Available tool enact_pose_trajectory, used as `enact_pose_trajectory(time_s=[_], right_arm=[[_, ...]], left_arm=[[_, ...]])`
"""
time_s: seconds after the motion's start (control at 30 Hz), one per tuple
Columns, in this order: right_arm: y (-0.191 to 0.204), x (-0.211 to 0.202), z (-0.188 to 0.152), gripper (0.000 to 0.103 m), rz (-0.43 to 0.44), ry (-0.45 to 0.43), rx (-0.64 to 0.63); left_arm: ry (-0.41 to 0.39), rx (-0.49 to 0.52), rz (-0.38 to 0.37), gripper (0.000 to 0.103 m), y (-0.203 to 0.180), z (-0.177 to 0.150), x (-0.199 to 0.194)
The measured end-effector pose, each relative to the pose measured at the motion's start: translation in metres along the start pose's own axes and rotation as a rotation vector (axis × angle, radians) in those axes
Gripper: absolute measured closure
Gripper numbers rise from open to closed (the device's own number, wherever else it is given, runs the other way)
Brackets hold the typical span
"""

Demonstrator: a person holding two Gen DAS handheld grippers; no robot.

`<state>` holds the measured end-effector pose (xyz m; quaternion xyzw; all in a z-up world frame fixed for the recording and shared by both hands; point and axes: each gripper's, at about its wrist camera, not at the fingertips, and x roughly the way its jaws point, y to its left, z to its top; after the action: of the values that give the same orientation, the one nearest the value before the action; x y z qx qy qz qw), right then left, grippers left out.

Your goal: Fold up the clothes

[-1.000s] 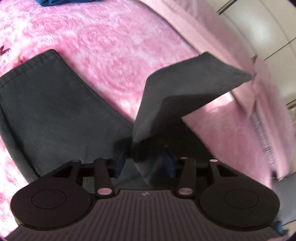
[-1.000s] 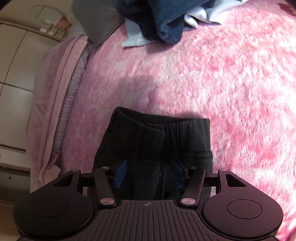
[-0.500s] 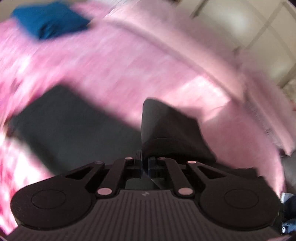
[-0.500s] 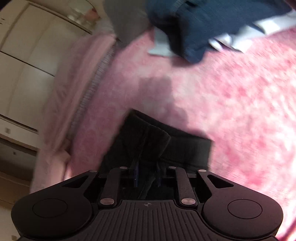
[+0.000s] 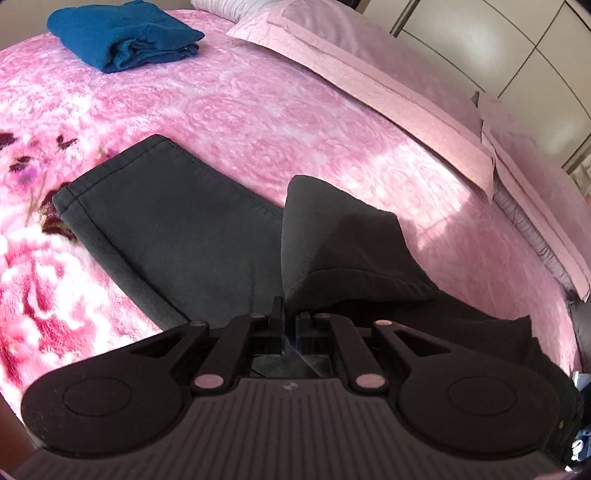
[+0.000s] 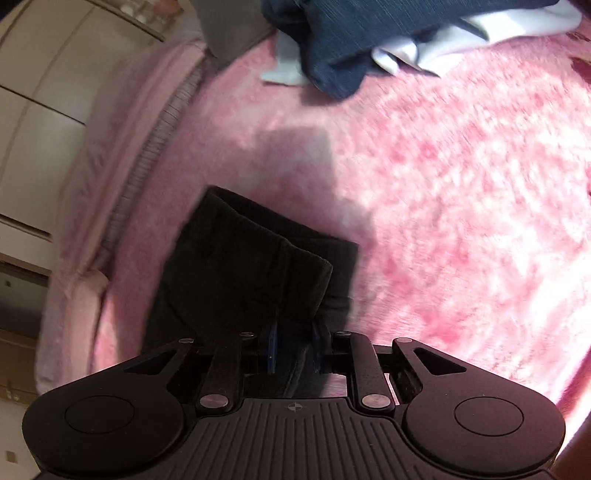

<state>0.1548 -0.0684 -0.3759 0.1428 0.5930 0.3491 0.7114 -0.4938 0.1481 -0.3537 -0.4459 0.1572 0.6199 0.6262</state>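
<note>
Black sweatpants (image 5: 173, 236) lie on the pink floral blanket (image 5: 258, 122). In the left wrist view one leg runs long from 5 toward 10 o'clock, hem at the 10 end. Left gripper (image 5: 290, 321) is pinched tight on a lifted fold of the pants. Right gripper (image 6: 293, 345) is narrow, clamped on the waistband end, bunched up. Folded blue garment (image 5: 125, 35) at 11 o'clock; dark-blue & white clothes pile (image 6: 369, 40) at 12 in the right wrist view.

Black trousers (image 5: 177, 229) on pink floral blanket (image 5: 258, 122); folded blue garment (image 5: 122, 35) beyond.
</note>
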Motion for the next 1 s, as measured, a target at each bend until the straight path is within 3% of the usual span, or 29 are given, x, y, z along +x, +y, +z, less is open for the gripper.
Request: enact_pose_trajectory(time_s=[0.1, 0.17, 0.23, 0.27, 0.43, 0.6, 0.67, 0.7, 0.73, 0.77, 0.83, 0.97, 1.0], right_arm=[[0.004, 0.006, 0.001, 0.086, -0.037, 0.002, -0.037], [0.01, 0.012, 0.0, 0.082, -0.094, 0.022, -0.085], [0.023, 0.012, 0.0, 0.039, -0.179, 0.046, -0.131], [0.03, 0.009, -0.001, 0.035, -0.223, 0.039, -0.165], [0.073, -0.013, -0.011, 0.035, -0.358, -0.079, -0.368], [0.11, 0.0, -0.018, 0.035, -0.303, -0.07, -0.449], [0.121, 0.011, -0.023, 0.035, -0.267, -0.047, -0.429], [0.125, 0.015, -0.026, 0.035, -0.253, -0.039, -0.421], [0.129, 0.018, -0.029, 0.035, -0.239, -0.032, -0.413], [0.132, 0.021, -0.032, 0.035, -0.235, -0.022, -0.411], [0.137, 0.027, -0.039, 0.035, -0.239, -0.007, -0.414], [0.133, 0.03, -0.048, 0.035, -0.263, 0.016, -0.404], [0.131, 0.03, -0.05, 0.035, -0.264, 0.022, -0.389]], left_arm=[[0.036, 0.032, 0.042, 0.097, 0.0, -0.007, 0.01], [0.08, 0.089, 0.116, 0.08, -0.004, -0.011, 0.018], [0.078, 0.169, 0.173, 0.072, -0.013, -0.012, 0.013], [0.083, 0.218, 0.2, 0.07, -0.019, -0.012, 0.009], [0.099, 0.538, 0.291, 0.068, -0.055, -0.013, -0.008], [0.049, 0.936, 0.285, 0.055, -0.107, -0.031, 0.015], [0.05, 1.023, 0.296, 0.055, -0.116, -0.04, 0.039], [0.052, 1.063, 0.303, 0.057, -0.119, -0.044, 0.051], [0.053, 1.103, 0.311, 0.069, -0.122, -0.048, 0.064], [0.038, 1.054, 0.291, 0.086, -0.118, -0.043, 0.063], [-0.001, 0.906, 0.239, 0.093, -0.105, -0.027, 0.055], [-0.128, 0.258, 0.107, 0.095, -0.024, 0.028, -0.002], [-0.123, 0.106, 0.109, 0.094, 0.003, 0.035, -0.01]])
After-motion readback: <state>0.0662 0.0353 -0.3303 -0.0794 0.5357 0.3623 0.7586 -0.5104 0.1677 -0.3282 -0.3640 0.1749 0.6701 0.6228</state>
